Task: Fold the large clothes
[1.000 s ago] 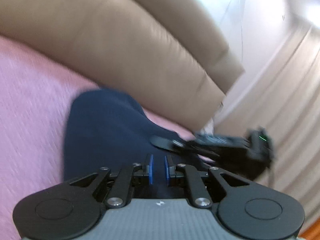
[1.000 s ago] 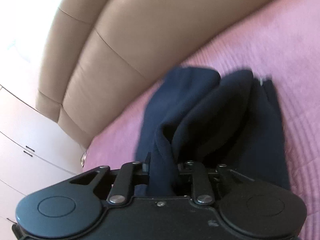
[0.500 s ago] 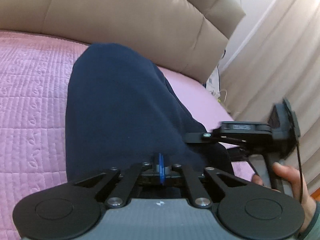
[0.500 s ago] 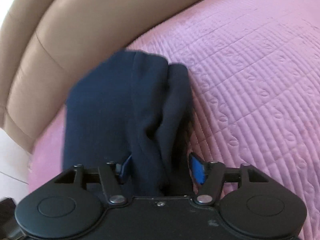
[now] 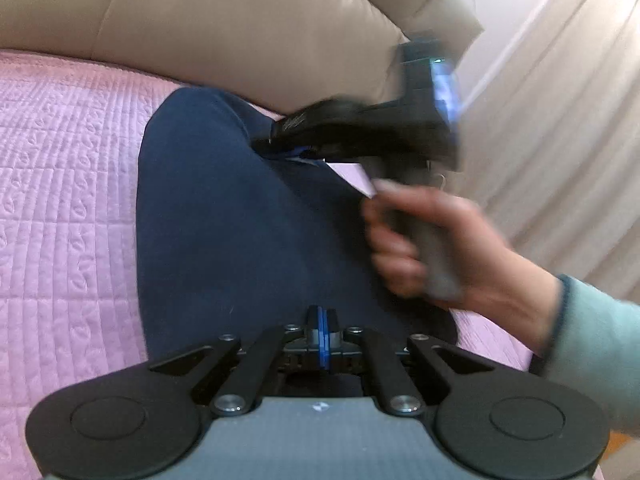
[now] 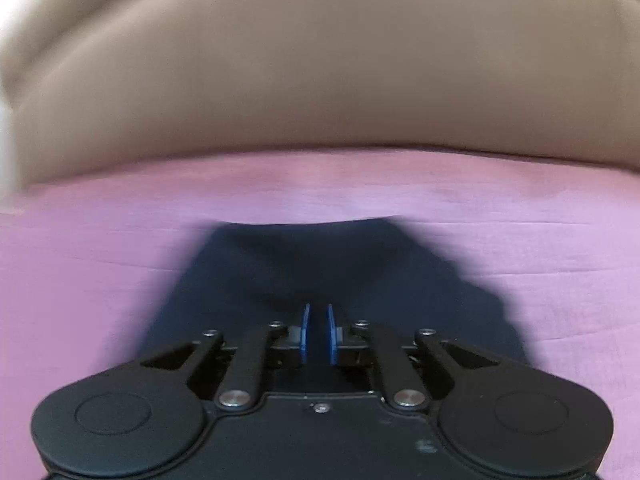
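A dark navy garment (image 5: 240,220) lies folded into a long strip on the pink quilted cover (image 5: 60,200). My left gripper (image 5: 320,320) hangs over its near end, blue pads pressed together with nothing seen between them. My right gripper (image 5: 280,146), blurred and held by a hand (image 5: 432,240), sits at the garment's far right edge, tips down against the cloth. In the right wrist view the garment (image 6: 320,264) lies blurred under my right gripper (image 6: 318,320). The pads there stand nearly together, and I make out no fold gripped between them.
A beige padded backrest (image 5: 240,20) rises right behind the pink cover (image 6: 120,220) and fills the upper right wrist view (image 6: 320,60). Pale curtains (image 5: 560,140) hang at the right. A teal sleeve (image 5: 600,352) reaches in from the lower right.
My right gripper opened, dropped the bunched navy fold, shut again and swung up to the garment's far edge. My left gripper shut and sank a little toward the cloth.
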{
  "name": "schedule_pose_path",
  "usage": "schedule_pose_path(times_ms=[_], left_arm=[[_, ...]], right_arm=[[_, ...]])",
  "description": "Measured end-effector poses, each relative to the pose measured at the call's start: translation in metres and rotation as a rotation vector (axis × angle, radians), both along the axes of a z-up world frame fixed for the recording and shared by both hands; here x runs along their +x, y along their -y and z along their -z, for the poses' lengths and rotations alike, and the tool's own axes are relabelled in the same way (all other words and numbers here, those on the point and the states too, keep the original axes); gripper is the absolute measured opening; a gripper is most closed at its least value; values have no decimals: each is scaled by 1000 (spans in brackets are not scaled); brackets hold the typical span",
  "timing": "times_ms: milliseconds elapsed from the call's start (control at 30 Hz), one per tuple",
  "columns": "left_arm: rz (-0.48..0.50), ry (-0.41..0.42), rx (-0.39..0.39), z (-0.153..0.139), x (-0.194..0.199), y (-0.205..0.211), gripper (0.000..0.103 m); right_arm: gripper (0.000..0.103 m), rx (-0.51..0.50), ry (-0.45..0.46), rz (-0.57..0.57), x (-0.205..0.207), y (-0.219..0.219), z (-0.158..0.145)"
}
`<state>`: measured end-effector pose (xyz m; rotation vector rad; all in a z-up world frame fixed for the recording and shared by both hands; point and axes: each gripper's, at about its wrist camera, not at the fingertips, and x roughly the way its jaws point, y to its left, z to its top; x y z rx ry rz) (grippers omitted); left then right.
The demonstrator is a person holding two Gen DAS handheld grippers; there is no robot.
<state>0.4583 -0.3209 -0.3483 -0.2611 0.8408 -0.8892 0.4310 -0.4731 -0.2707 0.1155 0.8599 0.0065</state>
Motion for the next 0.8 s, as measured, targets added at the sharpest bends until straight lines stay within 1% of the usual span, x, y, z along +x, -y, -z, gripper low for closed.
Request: schedule_pose_path(times_ms=[33, 100, 133, 167, 200, 267, 300, 333, 367, 400, 467, 500, 533, 567, 600, 633, 700, 733, 767, 800], left_arm=[[14, -9, 4, -1, -3, -1, 3], [24, 0, 25, -2, -11, -6, 3], [22, 5, 38, -5, -14, -9, 3], [16, 0, 32, -7, -15, -14, 3], [4, -8, 6, -10, -16, -19, 3], [-30, 5, -64, -21, -17, -30, 4], [-53, 20, -92, -29, -16, -35, 4], [-74, 31, -107, -34, -14, -39, 5], [-91, 35, -103, -37, -11, -40, 5], [-98, 29, -85, -36, -5, -39, 5], [-88, -13, -8, -21, 5, -32, 4], [-73, -25, -6, -14, 6, -30, 4], [-63, -33, -17, -8, 6, -30, 3], [-55, -46, -23, -3, 7, -30, 3], [-48, -57, -29, 2, 7, -31, 3], [-50, -61, -42, 6, 7, -32, 3], [-65, -76, -65, 8, 9, -33, 3], [-72, -77, -72, 5, 7, -35, 3], [-80, -68, -70, 1, 4, -36, 3], [-82, -53, -51, -5, -2, -38, 3]], right_arm=[[0, 5, -23, 64, 5, 16, 10], [0, 156, -51, 119, 7, 47, 18], [0, 176, -62, 148, 5, 56, 13], [0, 147, -56, 173, -1, 55, 3], [0, 120, -42, 186, -13, 56, -10], [19, 175, -15, 176, -45, 52, -34], [25, 185, 4, 159, -61, 53, -44], [26, 179, 22, 131, -84, 46, -56], [27, 162, 27, 100, -101, 39, -64], [26, 141, 23, 74, -111, 26, -66], [26, 106, -32, 71, -130, 11, -55], [25, 91, -70, 78, -135, 7, -43], [18, 82, -108, 86, -140, 5, -27], [16, 99, -135, 104, -143, 6, -12], [14, 130, -133, 123, -144, 10, -2], [11, 147, -113, 141, -144, 14, 1], [10, 189, -122, 172, -137, 21, 2], [10, 205, -135, 185, -134, 25, 0], [10, 196, -143, 185, -136, 24, -7], [10, 167, -144, 174, -140, 23, -18]])
